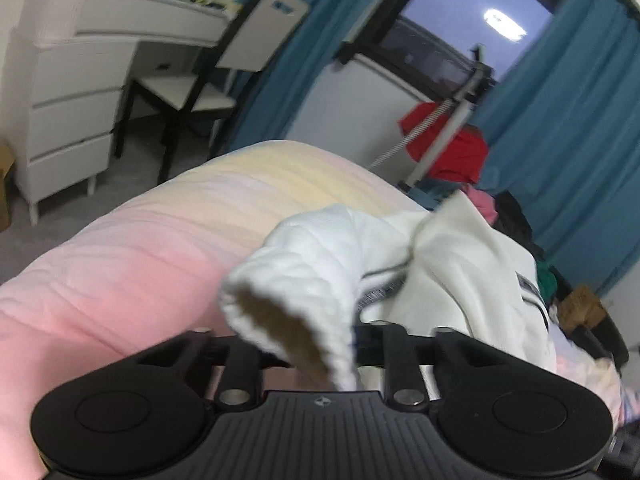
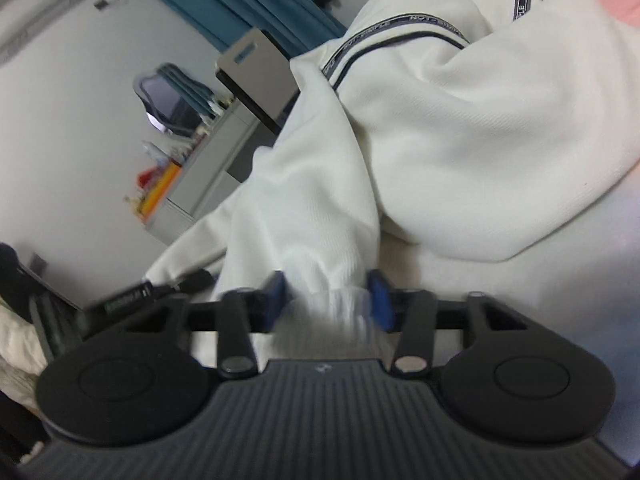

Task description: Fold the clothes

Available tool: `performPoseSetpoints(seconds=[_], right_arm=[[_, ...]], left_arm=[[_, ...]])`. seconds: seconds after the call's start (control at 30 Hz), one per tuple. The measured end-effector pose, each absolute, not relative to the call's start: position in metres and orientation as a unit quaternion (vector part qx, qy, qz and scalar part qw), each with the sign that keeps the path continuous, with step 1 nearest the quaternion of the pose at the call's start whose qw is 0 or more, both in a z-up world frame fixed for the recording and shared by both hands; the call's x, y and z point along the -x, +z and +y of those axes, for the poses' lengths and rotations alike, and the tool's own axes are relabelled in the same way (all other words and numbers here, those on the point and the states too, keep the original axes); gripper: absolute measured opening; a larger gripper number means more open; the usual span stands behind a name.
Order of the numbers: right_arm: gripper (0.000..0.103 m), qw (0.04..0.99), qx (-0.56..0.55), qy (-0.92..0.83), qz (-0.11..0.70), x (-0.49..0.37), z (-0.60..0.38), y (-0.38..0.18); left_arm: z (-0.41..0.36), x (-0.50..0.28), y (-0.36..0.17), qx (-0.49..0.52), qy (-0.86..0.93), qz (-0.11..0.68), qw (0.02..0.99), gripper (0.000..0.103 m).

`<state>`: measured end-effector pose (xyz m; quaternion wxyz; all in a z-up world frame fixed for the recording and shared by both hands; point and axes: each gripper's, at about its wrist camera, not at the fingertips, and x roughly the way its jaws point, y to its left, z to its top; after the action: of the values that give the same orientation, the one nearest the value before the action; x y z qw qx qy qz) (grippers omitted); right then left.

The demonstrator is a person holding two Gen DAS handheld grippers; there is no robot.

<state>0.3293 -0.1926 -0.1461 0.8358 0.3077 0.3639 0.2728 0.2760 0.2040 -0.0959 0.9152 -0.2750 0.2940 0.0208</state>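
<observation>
Early stage, nothing folded yet. White top (image 2: 460, 128) lifted above bed (image 1: 132, 248), still bunched. Right gripper (image 2: 326, 300) clamped on one cuff; left gripper (image 1: 316, 344) apparently pinching other cuff, fingers hidden.

- The white garment (image 1: 448, 264) was a cream-white, thick knit top, bunched and lifted off the pink-and-yellow bed cover rather than lying flat.
- A ribbed sleeve cuff (image 1: 288, 320) hung open at the near middle of the left wrist view, its hollow mouth facing the camera.
- A dark-edged grey lettered band (image 2: 384, 32) ran across the upper far part of the cloth.
- In the right wrist view a second ribbed cuff (image 2: 340, 300) sat near, gathered narrow, the sleeve rising far and left into the crumpled body.
</observation>
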Motion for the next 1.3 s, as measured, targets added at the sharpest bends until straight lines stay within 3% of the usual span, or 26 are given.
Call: performPoseSetpoints(seconds=[0.13, 0.27, 0.47, 0.67, 0.8, 0.9, 0.97, 1.0, 1.03, 1.07, 1.13, 1.3], right_arm=[[0.026, 0.803, -0.375, 0.283, 0.367, -0.296, -0.18, -0.143], [0.024, 0.809, -0.345, 0.292, 0.376, -0.258, -0.13, -0.128], [0.023, 0.77, -0.385, 0.349, 0.37, -0.252, -0.038, -0.119], [0.023, 0.746, -0.398, 0.359, 0.396, -0.273, 0.052, -0.148], [0.024, 0.75, -0.378, 0.345, 0.418, -0.275, 0.067, -0.168], [0.026, 0.762, -0.354, 0.344, 0.418, -0.271, 0.065, -0.166], [0.035, 0.778, -0.324, 0.343, 0.415, -0.27, 0.06, -0.156], [0.039, 0.783, -0.311, 0.343, 0.415, -0.268, 0.058, -0.151], [0.051, 0.788, -0.3, 0.343, 0.415, -0.265, 0.057, -0.147], [0.069, 0.793, -0.289, 0.344, 0.412, -0.261, 0.054, -0.141], [0.084, 0.804, -0.271, 0.345, 0.401, -0.25, 0.044, -0.124], [0.083, 0.851, -0.214, 0.329, 0.35, -0.213, -0.001, -0.082]], left_arm=[[0.223, -0.292, -0.07, 0.266, 0.019, 0.277, 0.923, 0.015], [0.236, -0.313, -0.019, 0.215, 0.005, 0.255, 0.943, 0.015], [0.273, -0.359, 0.051, 0.11, 0.031, 0.265, 0.957, 0.015], [0.306, -0.421, 0.015, 0.03, 0.064, 0.328, 0.942, 0.018], [0.317, -0.446, -0.039, 0.055, 0.076, 0.366, 0.926, 0.02], [0.323, -0.449, -0.052, 0.075, 0.077, 0.366, 0.924, 0.031], [0.329, -0.445, -0.049, 0.092, 0.075, 0.359, 0.926, 0.059], [0.33, -0.44, -0.046, 0.089, 0.079, 0.354, 0.928, 0.068], [0.33, -0.435, -0.043, 0.084, 0.083, 0.35, 0.929, 0.084], [0.33, -0.427, -0.038, 0.073, 0.088, 0.341, 0.933, 0.092], [0.328, -0.41, -0.028, 0.048, 0.099, 0.323, 0.94, 0.097], [0.303, -0.344, 0.002, 0.01, 0.096, 0.276, 0.956, 0.099]])
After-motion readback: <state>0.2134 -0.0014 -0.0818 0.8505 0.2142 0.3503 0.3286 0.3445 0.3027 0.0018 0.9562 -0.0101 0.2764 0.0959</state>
